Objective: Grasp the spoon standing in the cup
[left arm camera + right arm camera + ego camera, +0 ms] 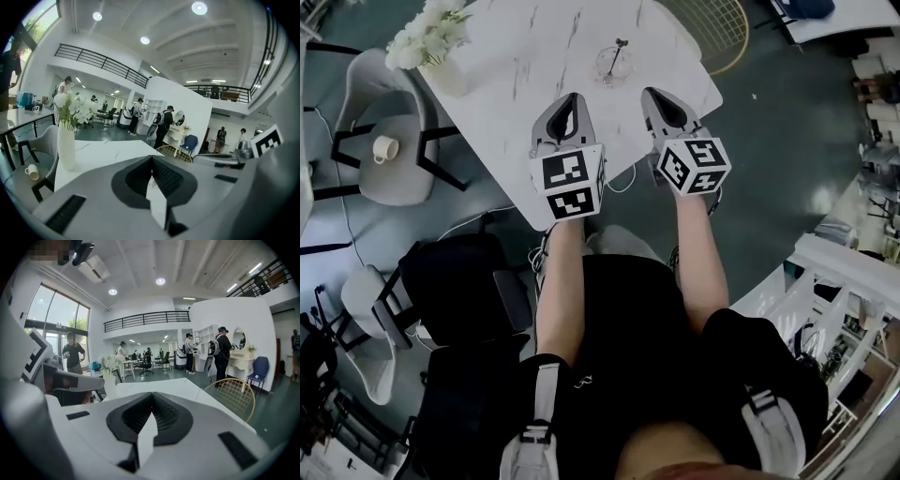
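A clear glass cup (615, 62) with a dark spoon (620, 49) standing in it sits on the white marble table (544, 66), toward the far side. Both grippers hover over the table's near part, short of the cup. My left gripper (572, 97) is to the cup's near left, and its jaws meet at the tips (151, 159) with nothing held. To the cup's near right is my right gripper (651, 92), which is also shut and empty (151, 395). In the gripper views the jaws hide most of the cup.
A white vase of white flowers (431, 42) (65, 140) (110, 380) stands at the table's far left corner. A gold wire chair (712, 28) (234, 397) stands beyond the table. A grey chair holding a mug (384, 148) is on the left. People stand in the hall behind.
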Demonstrator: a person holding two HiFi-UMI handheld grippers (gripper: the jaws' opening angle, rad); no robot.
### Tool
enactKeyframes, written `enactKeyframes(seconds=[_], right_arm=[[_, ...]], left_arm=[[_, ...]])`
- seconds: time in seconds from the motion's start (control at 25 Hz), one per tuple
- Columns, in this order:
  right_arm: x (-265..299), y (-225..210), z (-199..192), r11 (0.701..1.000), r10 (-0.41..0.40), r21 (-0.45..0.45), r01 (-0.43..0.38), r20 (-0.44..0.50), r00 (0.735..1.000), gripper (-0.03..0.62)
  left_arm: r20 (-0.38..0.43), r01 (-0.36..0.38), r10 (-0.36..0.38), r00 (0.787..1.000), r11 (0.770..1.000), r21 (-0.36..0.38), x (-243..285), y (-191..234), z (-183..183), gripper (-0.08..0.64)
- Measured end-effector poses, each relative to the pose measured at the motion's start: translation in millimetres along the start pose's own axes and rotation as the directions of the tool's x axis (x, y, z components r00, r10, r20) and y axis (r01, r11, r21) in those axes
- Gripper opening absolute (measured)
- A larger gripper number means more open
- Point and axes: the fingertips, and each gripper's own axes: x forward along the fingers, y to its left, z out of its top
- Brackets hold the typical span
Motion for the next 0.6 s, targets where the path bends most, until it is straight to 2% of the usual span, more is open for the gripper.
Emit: enactKeyframes(seconds=[0.08,0.2,0.4,0.6], right_arm=[[13,-8,-6,1.0,-0.008,-0.019,0.007,-0.028,1.0,0.006],[36,-21,-7,0.999,-0.016,-0.037,0.015,-0.044,0.999,0.006],[66,-43,5,0.996,0.007,-0.083,-0.011,-0.045,0.999,0.034],[96,-66,-2,0.992,0.034,-0.116,-0.046,-0.106,0.994,0.048]], left_arm=[[-0.022,-0.007,0.006,1.0,1.0,-0.002,6,7,-1,0.014],[-0.042,0.008,-0.007,0.999,0.999,0.04,19,7,2,0.014],[-0.084,0.05,-0.045,0.995,0.997,0.058,43,-12,-6,0.014],[-0.106,0.066,-0.059,0.993,0.996,0.062,61,-22,-9,0.014]])
